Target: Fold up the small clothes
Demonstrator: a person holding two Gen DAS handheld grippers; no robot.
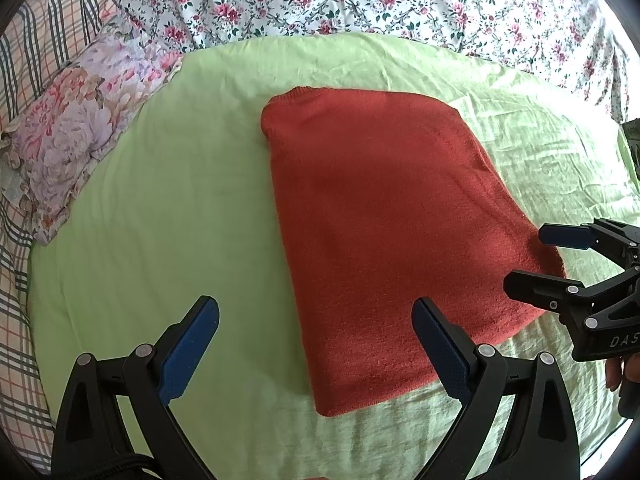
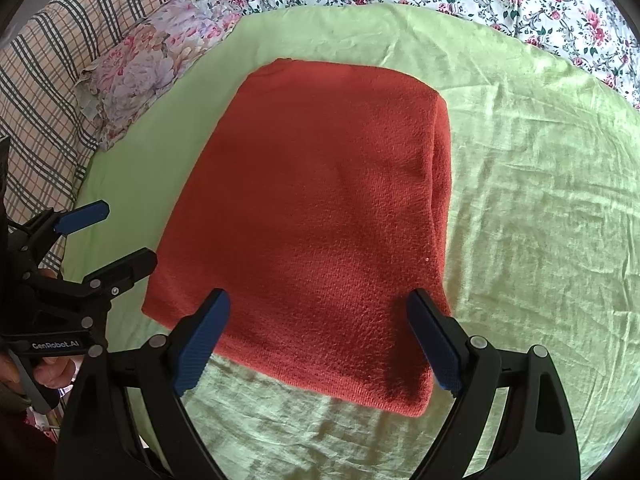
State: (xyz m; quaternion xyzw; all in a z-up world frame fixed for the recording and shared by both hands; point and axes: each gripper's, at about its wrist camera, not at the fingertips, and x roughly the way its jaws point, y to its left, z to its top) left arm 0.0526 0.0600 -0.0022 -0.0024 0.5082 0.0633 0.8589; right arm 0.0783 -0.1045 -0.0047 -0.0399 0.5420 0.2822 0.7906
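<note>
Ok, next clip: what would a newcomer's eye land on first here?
The folded rust-red knit garment lying flat in the middle of the pale green sheet. Next, both grippers with blue-padded jaws wide open and holding nothing: the right gripper above the garment's near edge, the left gripper beside its left side. A floral pillow sits far left.

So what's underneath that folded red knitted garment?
The folded red knitted garment lies on a wrinkled light green sheet. Its inner folds are hidden.
</note>
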